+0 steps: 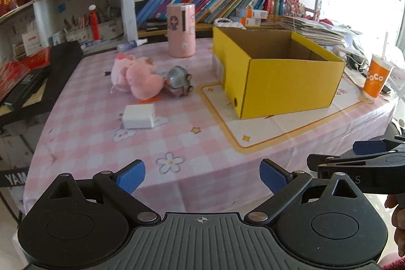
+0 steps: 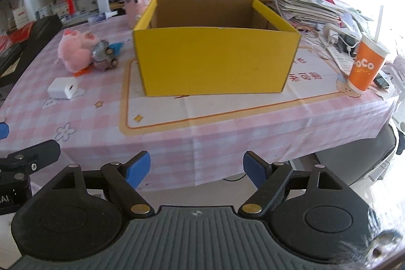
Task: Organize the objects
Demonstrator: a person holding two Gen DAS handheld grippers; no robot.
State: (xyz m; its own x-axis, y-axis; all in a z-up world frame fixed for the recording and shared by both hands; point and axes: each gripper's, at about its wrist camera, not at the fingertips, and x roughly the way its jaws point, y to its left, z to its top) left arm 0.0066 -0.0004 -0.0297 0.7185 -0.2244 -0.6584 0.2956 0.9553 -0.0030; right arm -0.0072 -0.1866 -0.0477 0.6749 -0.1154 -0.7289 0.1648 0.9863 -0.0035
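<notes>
**Open yellow box and small items on a pink checked tabletop**

An open yellow box [image 2: 215,60] stands on a white mat, right of centre on the tabletop [image 1: 202,143]. Left of it lie a pink plush toy [image 1: 138,76], touching a small grey toy [image 1: 179,80], and a white charger [image 1: 139,116] nearer the edge. An orange cup [image 2: 364,65] stands right of the box. The left gripper [image 1: 202,177] and right gripper [image 2: 197,170] hover at the near edge, jaws spread, nothing between them.

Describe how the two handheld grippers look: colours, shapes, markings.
Both match. The left gripper and right gripper each have a black body with two round discs, a ribbed grey centre plate bearing a small crosshair mark, black link arms with silver pivot pins, and blue textured finger pads. No cables show. A dark red sleeve edge shows at the bottom right of the left wrist view.
</notes>
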